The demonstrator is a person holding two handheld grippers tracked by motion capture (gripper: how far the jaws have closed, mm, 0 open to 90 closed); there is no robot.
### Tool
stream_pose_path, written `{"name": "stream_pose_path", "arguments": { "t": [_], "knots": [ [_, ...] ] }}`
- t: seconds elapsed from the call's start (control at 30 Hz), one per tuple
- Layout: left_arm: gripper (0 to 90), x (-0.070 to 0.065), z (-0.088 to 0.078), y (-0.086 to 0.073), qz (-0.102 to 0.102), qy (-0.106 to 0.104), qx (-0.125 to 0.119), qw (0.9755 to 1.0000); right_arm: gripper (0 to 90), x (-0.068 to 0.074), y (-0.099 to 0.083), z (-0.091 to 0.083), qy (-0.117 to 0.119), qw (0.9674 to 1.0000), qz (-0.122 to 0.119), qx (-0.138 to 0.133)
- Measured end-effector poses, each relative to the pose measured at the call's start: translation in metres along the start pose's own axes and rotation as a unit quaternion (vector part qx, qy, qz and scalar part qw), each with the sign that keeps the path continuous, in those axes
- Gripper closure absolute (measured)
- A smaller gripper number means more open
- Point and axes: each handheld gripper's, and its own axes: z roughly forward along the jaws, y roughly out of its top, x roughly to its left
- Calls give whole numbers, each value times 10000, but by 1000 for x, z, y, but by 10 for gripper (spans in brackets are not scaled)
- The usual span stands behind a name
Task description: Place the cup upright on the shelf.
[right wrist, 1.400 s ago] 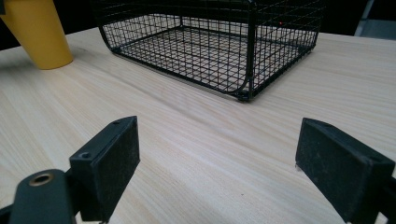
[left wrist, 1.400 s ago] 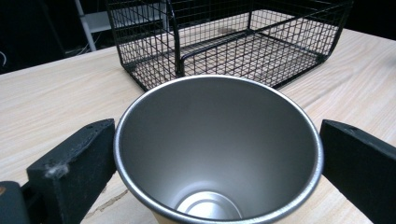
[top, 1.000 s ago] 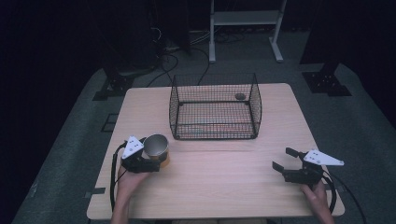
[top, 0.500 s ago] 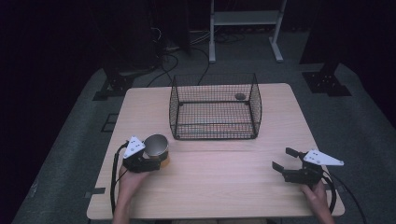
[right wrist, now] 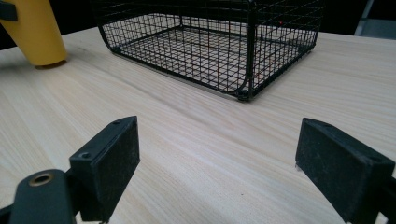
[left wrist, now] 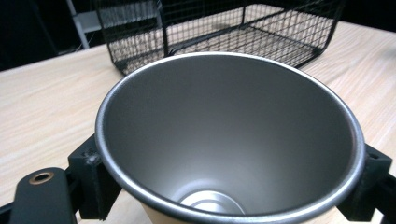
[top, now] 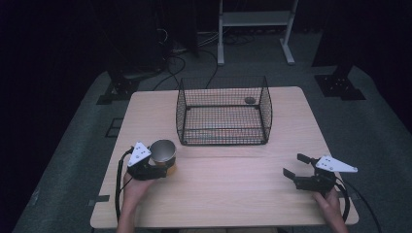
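Note:
A metal cup [top: 163,151] with a yellow outer wall stands upright on the wooden table [top: 228,194], near its left front. My left gripper [top: 161,165] is shut on it. Its jaws have just been closing, and in the left gripper view its pads [left wrist: 91,179] press against both sides of the cup [left wrist: 229,116] below the rim. My right gripper [top: 295,165] rests open near the table's right front, with nothing between its pads [right wrist: 109,163]. Far to the left in the right gripper view is the cup's yellow wall [right wrist: 35,32].
A black wire basket [top: 223,131] stands at the table's middle back, open at the top. A small dark object [top: 249,100] lies at its far right; I cannot tell whether it is inside or behind. Cables trail from both grippers toward the person.
The left gripper's jaws have drawn in against the cup. Both hands and the cup have stayed where they were.

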Motion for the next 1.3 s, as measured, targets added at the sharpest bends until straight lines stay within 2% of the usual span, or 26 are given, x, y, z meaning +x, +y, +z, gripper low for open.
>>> {"name": "stream_pose_path", "arguments": {
  "t": [0.23, 0.6, 0.87, 1.03, 1.3],
  "knots": [
    [134, -9, -2, 10, 100, -195, -114, 9997, 127, 0, 0, 0, 7, 10000, -26, 14],
    [134, -25, 4, 24, 404, -455, -83, 9981, 127, 0, 0, 1, 6, 10000, 10, 20],
    [135, -42, 9, 45, 633, -702, -203, 9953, 127, 1, 1, 1, -38, 10000, -39, 65],
    [135, -49, 17, 55, 594, -969, -289, 9931, 127, 1, 1, 2, -45, 10000, -52, 67],
    [135, -59, 28, 71, 665, -1212, -344, 9898, 127, 1, 1, 2, -34, 10000, -55, 67]
  ]
}}
